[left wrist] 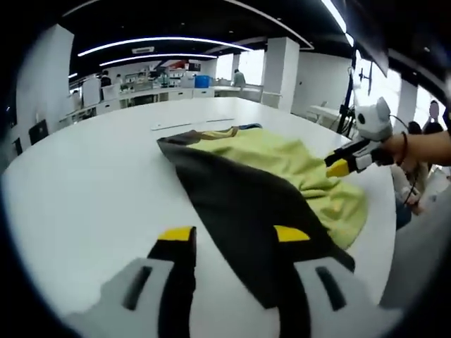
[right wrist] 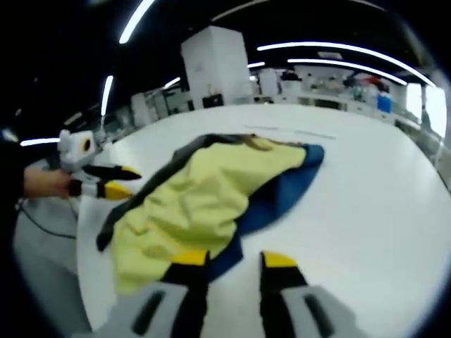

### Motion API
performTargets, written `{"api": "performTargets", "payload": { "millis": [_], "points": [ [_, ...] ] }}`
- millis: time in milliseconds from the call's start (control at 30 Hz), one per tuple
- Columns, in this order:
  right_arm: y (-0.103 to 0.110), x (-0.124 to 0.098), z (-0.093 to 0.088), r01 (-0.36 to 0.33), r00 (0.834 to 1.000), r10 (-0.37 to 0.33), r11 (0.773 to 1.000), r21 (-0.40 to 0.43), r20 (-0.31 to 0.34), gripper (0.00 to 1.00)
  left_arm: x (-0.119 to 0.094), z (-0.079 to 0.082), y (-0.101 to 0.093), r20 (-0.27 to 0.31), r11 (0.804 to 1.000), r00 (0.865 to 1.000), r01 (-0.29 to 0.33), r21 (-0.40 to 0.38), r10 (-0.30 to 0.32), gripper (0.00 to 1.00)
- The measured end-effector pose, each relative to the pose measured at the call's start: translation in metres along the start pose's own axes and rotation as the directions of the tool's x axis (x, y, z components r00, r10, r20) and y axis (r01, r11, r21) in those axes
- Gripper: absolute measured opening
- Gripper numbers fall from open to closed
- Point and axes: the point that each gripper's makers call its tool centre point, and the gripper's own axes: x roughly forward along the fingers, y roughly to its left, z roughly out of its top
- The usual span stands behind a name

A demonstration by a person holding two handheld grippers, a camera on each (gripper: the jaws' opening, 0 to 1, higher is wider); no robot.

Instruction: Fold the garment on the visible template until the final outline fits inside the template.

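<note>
Garment [left wrist: 268, 183] partly folded; left tool [left wrist: 232, 236] hides its near edge

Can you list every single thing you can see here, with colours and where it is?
Garment: one, yellow with dark grey and blue parts, lying crumpled on the table.
Table: one, white, under the garment.
Thin line on the table: one, pale, just beyond the garment; too faint to say what it is.
Pillar: one, white, behind the table.
Counters with clutter: white, along the far wall; items too small to name.
Ceiling light strips: several, white, overhead.
Left claw: one, grey with yellow tips, open, low over the dark grey edge.
Right claw: one, grey with yellow tips, open, at the garment's near edge.
Person's hand: holding the right claw.
</note>
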Motion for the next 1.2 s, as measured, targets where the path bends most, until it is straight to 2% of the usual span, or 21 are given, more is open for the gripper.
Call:
{"api": "performTargets", "payload": {
  "millis": [100,167,200,300,400,467,567,733,833,1067,1200],
  "points": [
    [0.001,0.001,0.001,0.026,1.000,-0.026,0.999,-0.028,-0.002,0.16,0.000,-0.005,0.001,-0.008,1.000,1.000,-0.010,-0.023,0.010,0.34],
    [-0.001,0.000,0.000,0.068,0.998,-0.069,0.995,-0.074,-0.014,0.10,0.001,-0.011,0.001,-0.030,1.000,0.999,-0.016,-0.009,0.015,0.31],
    [0.000,0.001,0.000,0.065,0.998,-0.067,0.995,-0.081,-0.020,0.08,0.001,-0.013,0.002,-0.038,1.000,0.999,-0.018,0.000,0.018,0.31],
    [0.001,0.001,0.001,0.072,0.997,-0.075,0.994,-0.087,-0.022,0.06,0.000,-0.018,0.003,-0.061,1.000,0.998,-0.023,0.016,0.024,0.25],
    [-0.002,0.002,0.000,0.088,0.995,-0.094,0.986,-0.139,-0.040,0.04,0.001,-0.018,0.005,-0.062,0.999,0.997,-0.037,0.018,0.038,0.22],
    [-0.001,0.004,0.000,0.084,0.995,-0.091,0.986,-0.141,-0.045,0.01,0.000,-0.020,0.008,-0.083,0.998,0.995,-0.054,0.013,0.055,0.16],
    [-0.002,0.005,-0.001,0.090,0.994,-0.100,0.983,-0.158,-0.054,0.00,0.000,-0.020,0.010,-0.096,0.995,0.992,-0.080,0.050,0.085,0.10],
    [-0.001,0.006,-0.002,0.097,0.992,-0.108,0.983,-0.153,-0.062,0.00,0.000,-0.020,0.009,-0.091,0.994,0.990,-0.110,0.001,0.109,0.06],
    [-0.002,0.006,-0.003,0.103,0.992,-0.112,0.984,-0.146,-0.061,0.00,0.001,-0.021,0.006,-0.094,0.993,0.990,-0.105,-0.044,0.101,0.00],
    [-0.004,0.003,-0.002,0.109,0.992,-0.115,0.986,-0.123,-0.043,0.00,-0.001,-0.017,0.008,-0.108,0.991,0.987,-0.126,-0.039,0.121,0.00],
    [-0.006,-0.005,0.006,0.113,0.993,-0.115,0.988,-0.102,-0.015,0.00,-0.006,-0.003,0.018,-0.072,0.990,0.989,-0.135,-0.046,0.131,0.00]
  ]
}}
